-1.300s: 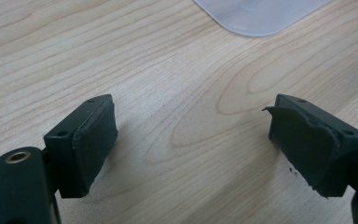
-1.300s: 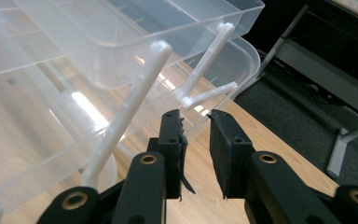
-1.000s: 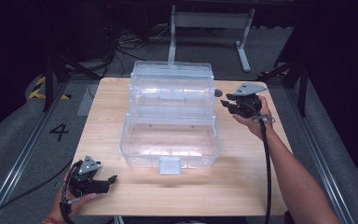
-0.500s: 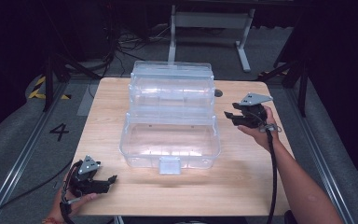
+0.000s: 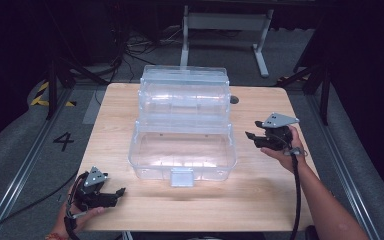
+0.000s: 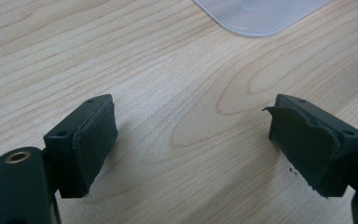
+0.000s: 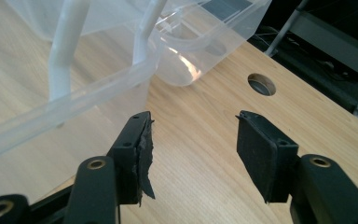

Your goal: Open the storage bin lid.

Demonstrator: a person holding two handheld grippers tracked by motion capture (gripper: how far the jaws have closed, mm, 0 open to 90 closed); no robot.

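Observation:
A clear plastic tiered box (image 5: 182, 125) stands spread open in steps in the middle of the wooden table (image 5: 260, 200); its front latch (image 5: 182, 176) faces the person. My right gripper (image 5: 254, 139) hovers just right of the box's lower tier, pointing at it. Its jaws have just been opening and nothing is between them; in the right gripper view (image 7: 191, 154) they frame bare wood beside the box's clear wall (image 7: 65, 107). My left gripper (image 5: 111, 195) rests near the front left corner, open and empty, with bare wood between its pads (image 6: 93, 140) and the box's base corner (image 6: 261, 16) ahead.
A round cable hole (image 5: 234, 99) sits in the tabletop behind my right gripper, also in the right gripper view (image 7: 262, 84). A white stand (image 5: 225, 22) and dark floor with cables lie beyond the table's far edge. A floor mark "4" (image 5: 63, 141) lies left.
My right gripper has moved toward the person and down along the box's right side, its jaws spreading. The left gripper and the box have not moved.

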